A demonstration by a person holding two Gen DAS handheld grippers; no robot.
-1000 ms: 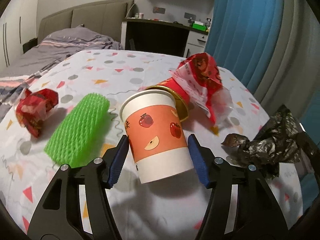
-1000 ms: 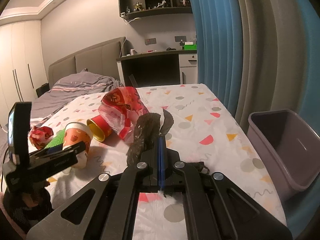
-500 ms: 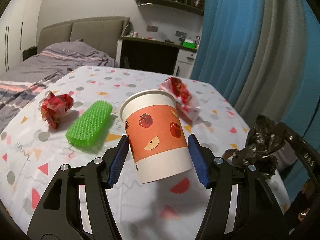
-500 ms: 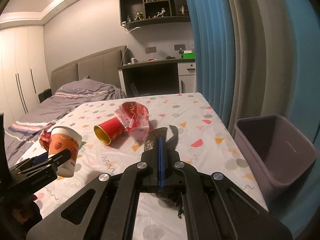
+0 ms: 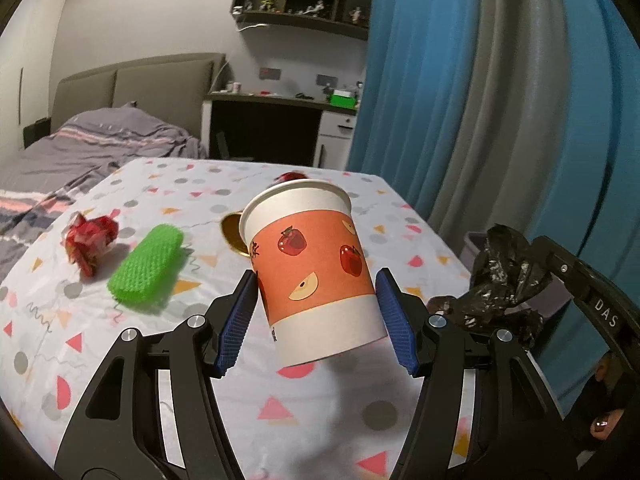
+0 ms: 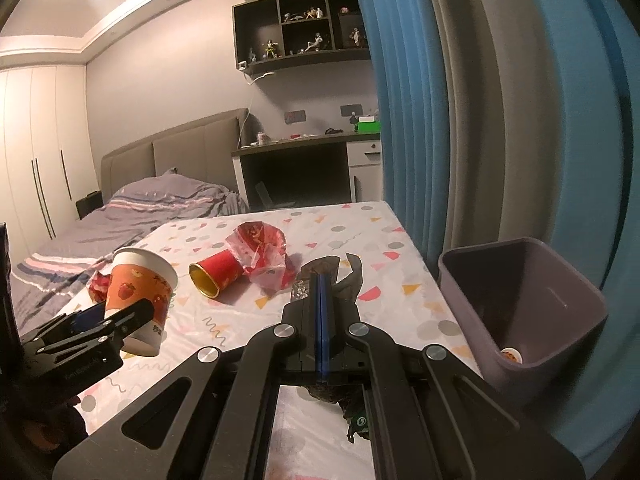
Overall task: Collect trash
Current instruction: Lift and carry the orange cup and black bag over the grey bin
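You've got both tools loaded, mid-carry to the bin. Left tool point(image 5: 316, 316) is closed partway on the apple-print paper cup point(image 5: 312, 276), pads on both sides of its lower half, cup tilted and clear of the desk point(image 5: 168, 360). Right tool point(image 6: 322, 304) is fully closed, pads pinched on the black plastic bag point(image 6: 328, 270); more of the bag hangs under the tool.

Purple bin point(image 6: 520, 304) sits off the desk's right edge, near the right tool; some small trash is already at the bottom.

Next move, as I read it: swing the right tool over the bin mouth and open it, then bring the cup across. Watch that the dangling bag doesn't snag the rim.

Left on the desk: red cup point(image 6: 216, 276) on its side, red wrapper point(image 6: 262, 254) touching it, green foam net point(image 5: 146, 270), crumpled red ball point(image 5: 90, 242).
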